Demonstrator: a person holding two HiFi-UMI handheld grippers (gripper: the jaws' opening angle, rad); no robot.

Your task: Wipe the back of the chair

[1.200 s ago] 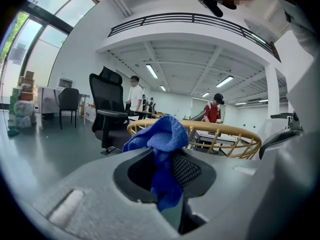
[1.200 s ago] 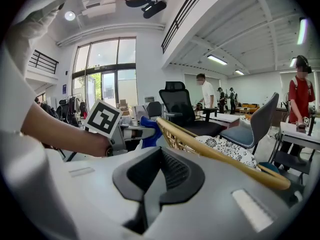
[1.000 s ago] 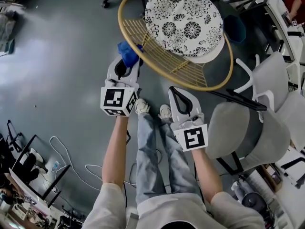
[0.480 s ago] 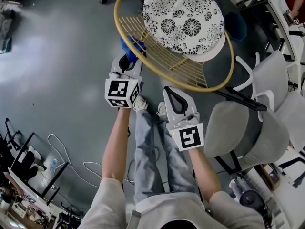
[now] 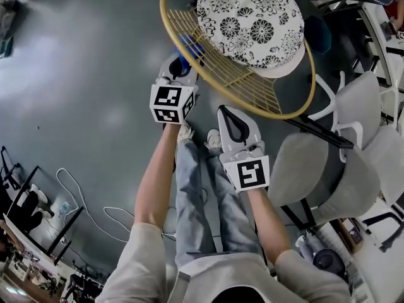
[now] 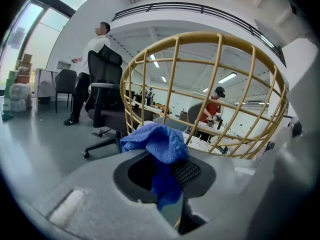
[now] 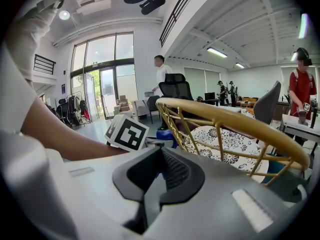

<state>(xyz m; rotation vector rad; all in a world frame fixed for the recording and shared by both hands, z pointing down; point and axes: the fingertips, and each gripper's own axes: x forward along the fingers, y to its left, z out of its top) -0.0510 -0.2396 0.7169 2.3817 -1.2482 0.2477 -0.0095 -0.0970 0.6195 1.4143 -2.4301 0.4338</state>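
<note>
Chair back of gold wire stood in front of the person, with a flowery cushion on the seat. The left gripper was pinched shut on a blue cloth, right by the wires. The right gripper was closed and held nothing, near the rim.

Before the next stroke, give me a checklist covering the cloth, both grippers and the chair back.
1. Grip on cloth: the left gripper is shut on the blue cloth - ok.
2. Cloth free to wipe: a wad bulges beyond the jaws - ok.
3. Cloth against the chair back: it sits right at the gold bars, contact unclear - cannot tell.
4. Right gripper out of the way: shut, empty, beside the rim - ok.
5. Chair steadied: neither gripper holds it - not ok.
</note>
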